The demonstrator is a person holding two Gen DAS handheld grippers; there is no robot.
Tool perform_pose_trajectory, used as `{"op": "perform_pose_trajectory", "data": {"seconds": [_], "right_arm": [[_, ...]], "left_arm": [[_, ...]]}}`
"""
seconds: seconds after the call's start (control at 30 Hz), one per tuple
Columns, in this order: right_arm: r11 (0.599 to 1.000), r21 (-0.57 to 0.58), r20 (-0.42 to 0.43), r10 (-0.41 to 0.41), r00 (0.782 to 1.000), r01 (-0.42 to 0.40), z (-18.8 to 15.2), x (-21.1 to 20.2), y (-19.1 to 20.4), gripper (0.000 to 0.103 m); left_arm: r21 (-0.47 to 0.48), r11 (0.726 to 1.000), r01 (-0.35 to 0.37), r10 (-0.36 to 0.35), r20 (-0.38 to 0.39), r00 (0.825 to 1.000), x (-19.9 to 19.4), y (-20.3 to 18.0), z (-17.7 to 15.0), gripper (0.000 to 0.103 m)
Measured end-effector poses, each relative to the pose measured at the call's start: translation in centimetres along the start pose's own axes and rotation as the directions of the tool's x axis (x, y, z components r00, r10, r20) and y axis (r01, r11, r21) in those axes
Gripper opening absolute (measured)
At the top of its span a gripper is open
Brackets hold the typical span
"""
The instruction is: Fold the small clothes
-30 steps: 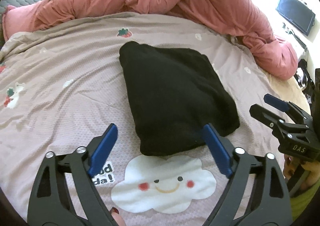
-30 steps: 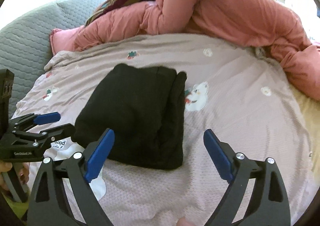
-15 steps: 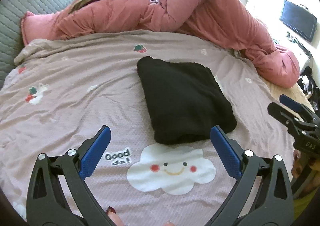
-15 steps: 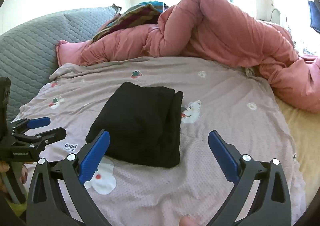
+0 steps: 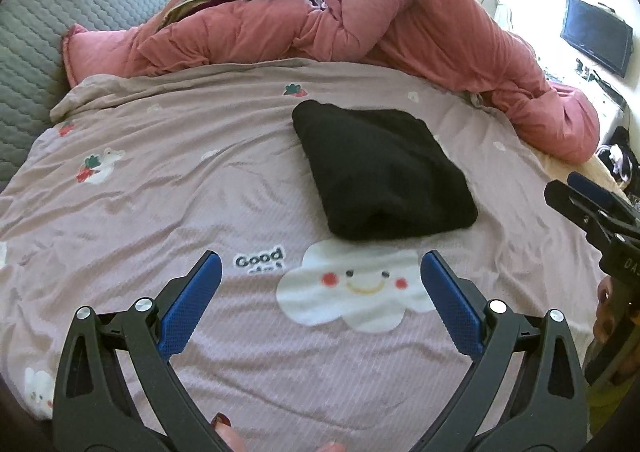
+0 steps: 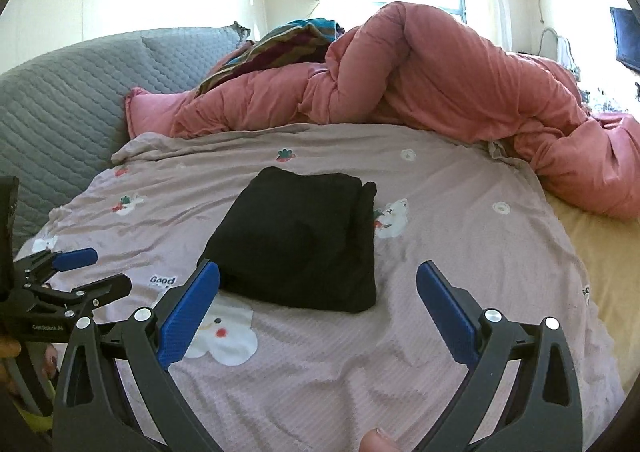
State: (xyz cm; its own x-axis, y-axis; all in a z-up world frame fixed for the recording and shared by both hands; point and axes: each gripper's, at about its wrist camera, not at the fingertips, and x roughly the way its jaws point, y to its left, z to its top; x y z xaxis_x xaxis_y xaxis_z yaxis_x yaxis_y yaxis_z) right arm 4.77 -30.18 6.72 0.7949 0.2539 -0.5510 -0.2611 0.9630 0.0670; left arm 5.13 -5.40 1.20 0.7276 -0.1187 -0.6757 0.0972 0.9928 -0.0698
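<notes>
My left gripper [image 5: 320, 272] and right gripper [image 6: 318, 282] had just spread wide, grasping nothing; the folded black garment [image 5: 380, 172] lay ahead, seemingly untouched, on the bedspread [image 5: 160, 192].

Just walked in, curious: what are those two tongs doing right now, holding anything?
Left tongs: open, just widened, holding nothing.
Right tongs: open, just widened, holding nothing.
</notes>
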Motion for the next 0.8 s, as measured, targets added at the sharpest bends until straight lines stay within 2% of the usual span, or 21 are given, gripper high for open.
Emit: {"op": "perform_pose_trajectory", "data": {"seconds": [0.17, 0.43, 0.8], "right_arm": [[1.0, 0.004, -0.024, -0.014, 1.0, 0.014, -1.6, 0.2, 0.8, 0.098], [0.997, 0.06, -0.164, -0.045, 0.985, 0.056, -5.0, 2.7, 1.1, 0.098], [0.997, 0.052, -0.169, -0.055, 0.984, 0.064, -5.4, 3.0, 1.3, 0.098]], "left_arm": [[-0.018, 1.0, 0.007, -0.007, -0.021, 1.0, 0.1, 0.8, -1.3, 0.093], [-0.075, 0.997, -0.002, -0.004, -0.082, 0.997, 1.3, 2.0, -2.9, 0.093], [-0.066, 0.998, -0.019, 0.013, -0.1, 0.995, 1.7, 1.8, -3.4, 0.093]]}}
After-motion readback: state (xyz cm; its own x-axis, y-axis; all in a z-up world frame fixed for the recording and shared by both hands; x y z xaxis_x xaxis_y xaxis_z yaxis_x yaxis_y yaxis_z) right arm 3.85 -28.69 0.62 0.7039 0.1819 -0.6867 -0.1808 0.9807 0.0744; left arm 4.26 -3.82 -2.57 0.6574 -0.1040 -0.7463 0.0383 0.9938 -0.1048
